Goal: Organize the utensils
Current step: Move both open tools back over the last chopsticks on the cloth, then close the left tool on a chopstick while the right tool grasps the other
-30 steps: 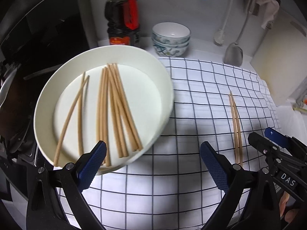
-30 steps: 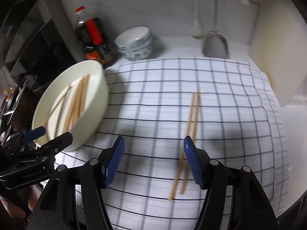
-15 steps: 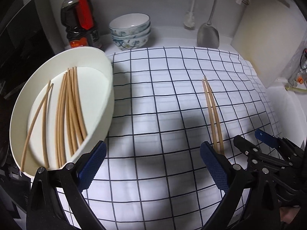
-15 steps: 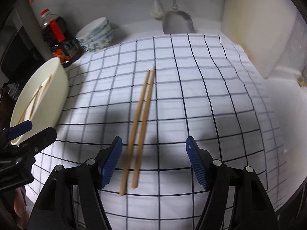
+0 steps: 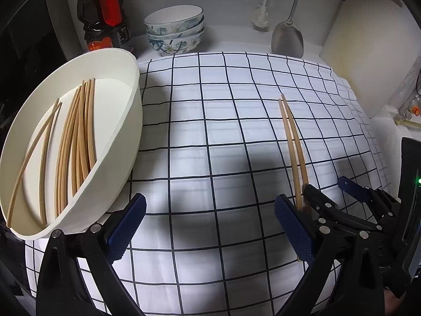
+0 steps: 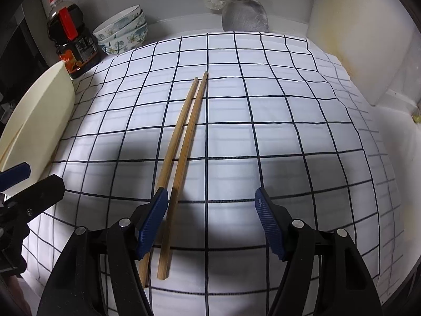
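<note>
Checked cloth (image 5: 210,137) holds white bowl (image 5: 131,121) containing loose chopsticks (image 5: 79,137).

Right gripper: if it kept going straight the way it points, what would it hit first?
Probably the pair of chopsticks on the checked cloth. The right gripper is open above their near ends, one stick between the fingers, the other under the left finger. Height is hard to judge.
</note>
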